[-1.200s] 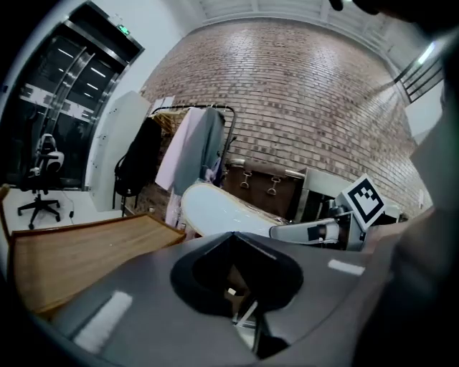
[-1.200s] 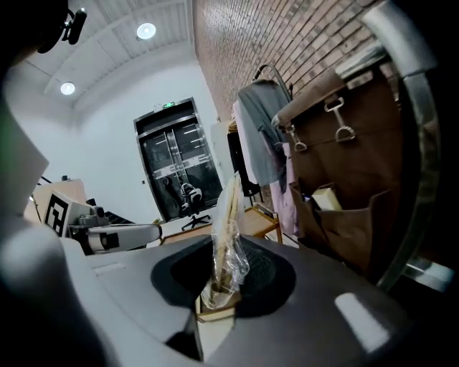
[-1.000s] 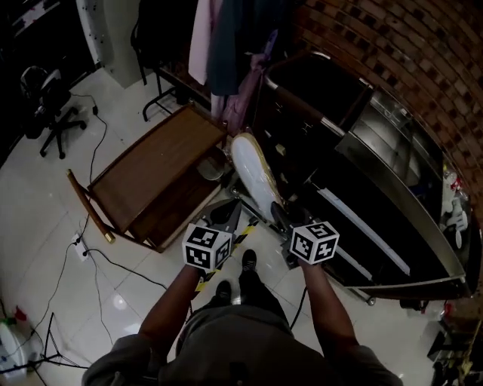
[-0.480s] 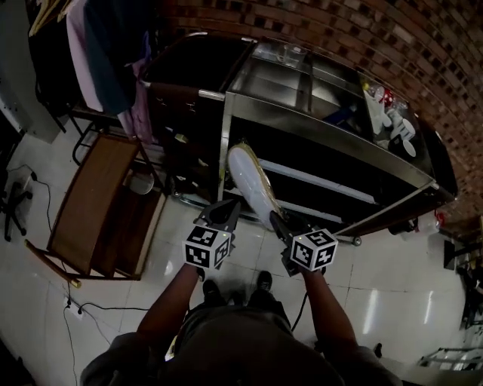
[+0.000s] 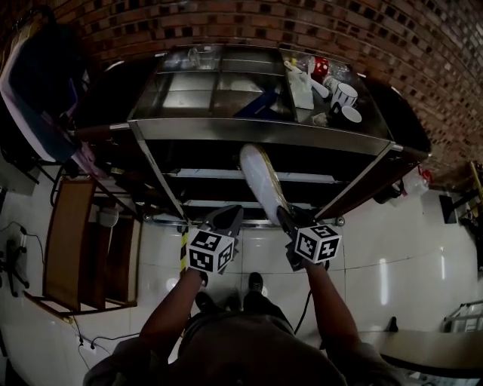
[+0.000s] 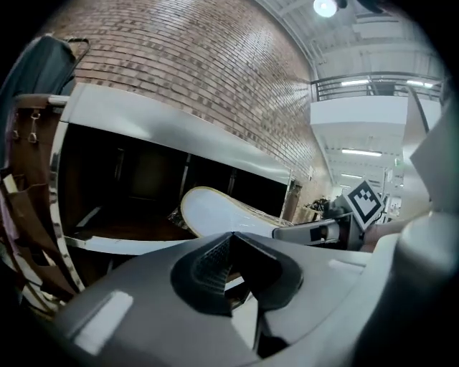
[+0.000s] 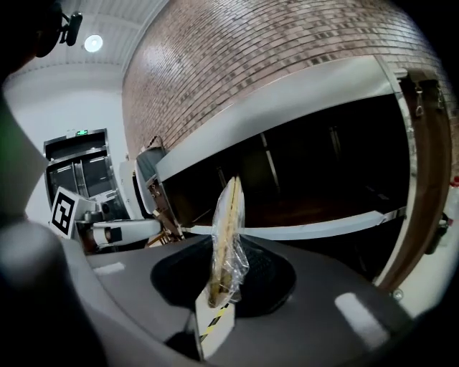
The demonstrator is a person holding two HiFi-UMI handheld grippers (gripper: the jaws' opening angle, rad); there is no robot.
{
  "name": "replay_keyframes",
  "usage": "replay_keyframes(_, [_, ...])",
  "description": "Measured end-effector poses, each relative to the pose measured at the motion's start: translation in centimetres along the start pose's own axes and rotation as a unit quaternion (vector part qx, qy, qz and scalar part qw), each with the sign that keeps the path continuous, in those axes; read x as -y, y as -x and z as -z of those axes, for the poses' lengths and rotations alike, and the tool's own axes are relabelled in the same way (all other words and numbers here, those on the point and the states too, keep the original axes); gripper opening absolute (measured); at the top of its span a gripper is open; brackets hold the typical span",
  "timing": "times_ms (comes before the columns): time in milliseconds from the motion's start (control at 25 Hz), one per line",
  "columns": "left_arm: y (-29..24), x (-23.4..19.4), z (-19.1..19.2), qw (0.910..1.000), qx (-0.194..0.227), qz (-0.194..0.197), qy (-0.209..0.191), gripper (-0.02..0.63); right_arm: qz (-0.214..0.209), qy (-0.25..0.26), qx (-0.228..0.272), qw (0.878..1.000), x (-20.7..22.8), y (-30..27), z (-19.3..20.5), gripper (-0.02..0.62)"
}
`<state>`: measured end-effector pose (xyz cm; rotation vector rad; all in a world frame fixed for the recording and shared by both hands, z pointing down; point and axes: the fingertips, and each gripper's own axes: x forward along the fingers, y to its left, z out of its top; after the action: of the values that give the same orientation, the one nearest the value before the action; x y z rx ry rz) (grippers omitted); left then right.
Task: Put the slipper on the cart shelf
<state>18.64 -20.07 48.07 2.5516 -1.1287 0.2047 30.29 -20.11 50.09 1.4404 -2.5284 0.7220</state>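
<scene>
A long white slipper (image 5: pixel 260 179) in clear plastic sticks out forward from my right gripper (image 5: pixel 286 219), which is shut on its heel end. Its toe reaches over the front edge of the steel cart (image 5: pixel 256 130), at the level of the lower shelves (image 5: pixel 219 174). In the right gripper view the slipper (image 7: pixel 228 222) stands edge-on between the jaws of my right gripper (image 7: pixel 224 285), with the dark shelf opening (image 7: pixel 323 186) behind. My left gripper (image 5: pixel 227 219) hangs beside it, shut and empty. In the left gripper view the left gripper (image 6: pixel 231 267) shows its closed jaws and the slipper (image 6: pixel 219 215) at the right.
Mugs and small items (image 5: pixel 341 95) crowd the cart's top at the right. A wooden tray table (image 5: pixel 72 241) stands on the tiled floor at the left, with hanging clothes (image 5: pixel 38 98) beyond it. A brick wall (image 5: pixel 249 22) backs the cart. The person's feet (image 5: pixel 255 283) are below.
The view has swung from the wooden table round to the steel cart. Both grippers now face the cart's front, and the slipper stays in the right gripper.
</scene>
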Motion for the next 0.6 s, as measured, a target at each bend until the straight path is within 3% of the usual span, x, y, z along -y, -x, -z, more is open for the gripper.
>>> replay_keyframes(600, [-13.3, 5.0, -0.2, 0.9994, -0.030, 0.020, 0.000, 0.008, 0.125, -0.058, 0.040, 0.990, 18.9, 1.3, -4.1, 0.061])
